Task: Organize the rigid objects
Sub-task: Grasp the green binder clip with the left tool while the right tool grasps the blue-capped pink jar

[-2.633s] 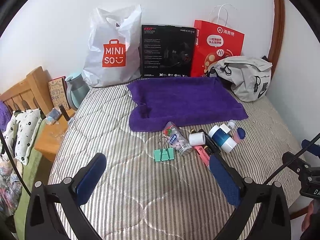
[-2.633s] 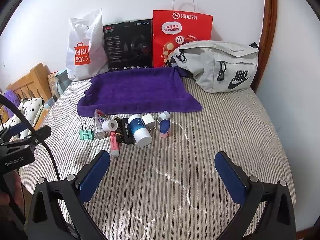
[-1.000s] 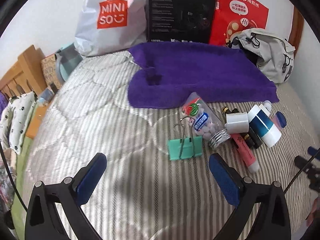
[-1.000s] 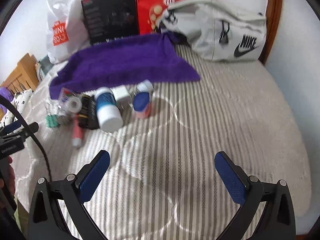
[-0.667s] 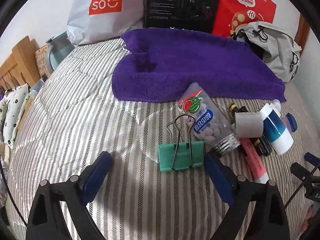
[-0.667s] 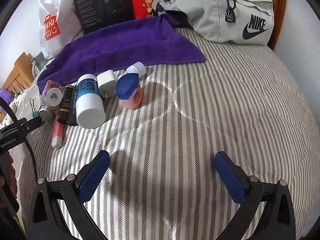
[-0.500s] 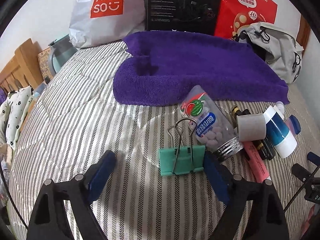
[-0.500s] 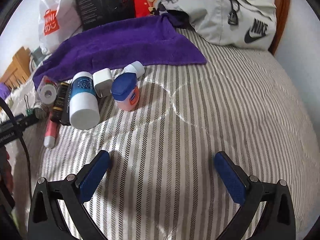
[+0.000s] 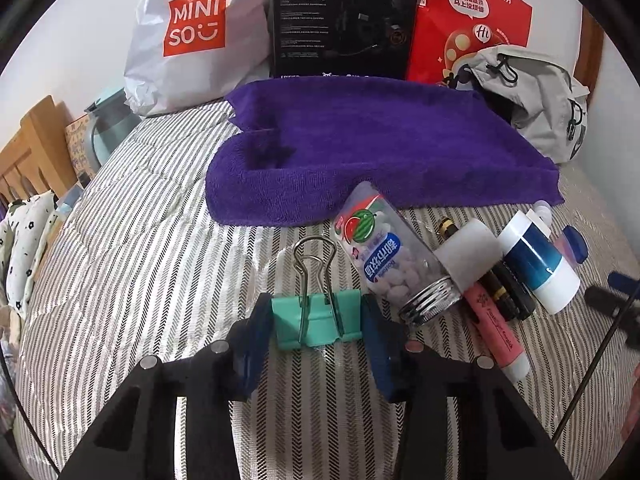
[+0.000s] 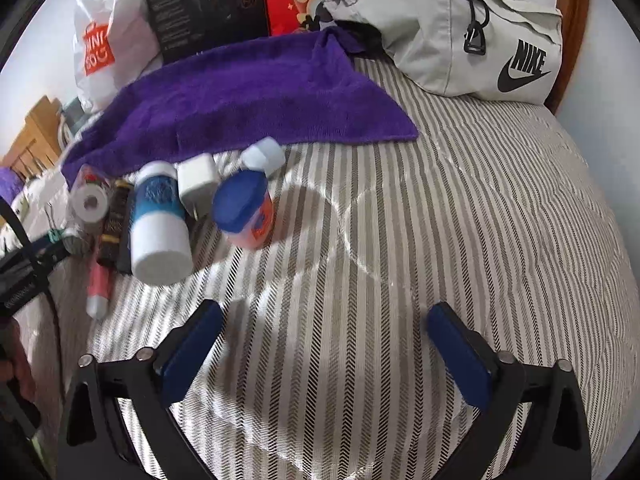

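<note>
- The left gripper [image 9: 318, 322] is closing its blue fingers [image 9: 252, 344] around the green binder clip [image 9: 318, 320]; the clip is lying flat on the striped bed [image 9: 132, 264] between the pads, which are sitting right at its two sides.
- Whether the pads are already pressing on the clip I cannot tell for sure; they are looking in contact.
- The clip's wire handles are pointing away, toward the purple towel [image 9: 372, 148].
- Just right of the clip, a clear candy bottle [image 9: 388, 252] is lying on its side, with a white tape roll [image 9: 468, 250], a pink highlighter [image 9: 496, 332] and a blue-and-white bottle [image 9: 536, 256] beside it.
- The right gripper [image 10: 320, 340] is hovering over bare bedding, its fingers [image 10: 192, 348] standing wide and beginning to narrow, with nothing between them.
- Ahead of it and to the left, a blue-capped jar [image 10: 244, 212], a white charger [image 10: 198, 186] and a small white bottle [image 10: 264, 156] are lying near the towel's edge.
- A grey bag [image 10: 452, 28] is resting at the back of the bed.
</note>
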### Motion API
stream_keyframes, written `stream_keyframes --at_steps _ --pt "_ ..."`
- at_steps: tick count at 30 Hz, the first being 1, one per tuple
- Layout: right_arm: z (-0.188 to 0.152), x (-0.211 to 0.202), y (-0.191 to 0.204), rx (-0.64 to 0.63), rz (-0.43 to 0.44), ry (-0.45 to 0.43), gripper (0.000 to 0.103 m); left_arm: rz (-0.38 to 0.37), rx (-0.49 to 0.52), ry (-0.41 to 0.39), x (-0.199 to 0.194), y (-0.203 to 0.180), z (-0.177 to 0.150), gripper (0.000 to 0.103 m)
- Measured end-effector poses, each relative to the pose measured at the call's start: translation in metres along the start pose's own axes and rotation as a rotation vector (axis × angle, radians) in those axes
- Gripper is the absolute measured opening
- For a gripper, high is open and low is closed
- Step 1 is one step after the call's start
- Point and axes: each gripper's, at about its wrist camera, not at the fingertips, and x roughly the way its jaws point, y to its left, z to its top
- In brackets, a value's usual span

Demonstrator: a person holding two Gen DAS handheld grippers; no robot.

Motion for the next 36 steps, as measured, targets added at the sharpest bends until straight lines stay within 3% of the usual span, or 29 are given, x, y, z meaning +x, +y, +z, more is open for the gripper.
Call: stream_keyframes --at_steps 3,7,13,15,17,20,25,26,36 --pt "0.007 -0.013 0.001 0.015 0.029 -0.073 0.097 -0.003 0.003 -0.006 0.001 0.0 0.0 0.042" --pt "0.018 -0.013 0.013 -0.016 0.027 -0.099 0.095 -0.004 0.007 -0.005 0.002 -0.001 0.002 0.042" --pt "0.027 0.003 0.028 -0.042 0.039 -0.095 0.078 -0.005 0.011 -0.004 0.002 -0.001 0.003 0.042" --pt "0.027 0.008 0.028 -0.04 0.035 -0.086 0.058 -0.008 0.013 -0.005 0.002 0.0 0.003 0.042" --pt "0.027 0.014 0.028 -0.045 0.047 -0.067 0.048 -0.009 0.015 -0.006 0.002 0.0 0.003 0.042" --pt "0.025 0.014 0.031 -0.07 0.03 -0.081 0.045 -0.006 0.012 -0.009 0.003 -0.001 0.003 0.042" --pt "0.028 0.014 0.029 -0.084 0.036 -0.096 0.031 -0.006 0.014 -0.009 0.003 -0.001 0.004 0.042" --pt "0.029 0.015 0.029 -0.087 0.037 -0.096 0.025 -0.006 0.014 -0.009 0.003 -0.001 0.004 0.042" --pt "0.034 0.014 0.027 -0.096 0.068 -0.079 0.021 -0.042 0.005 -0.012 -0.002 0.008 0.002 0.041"
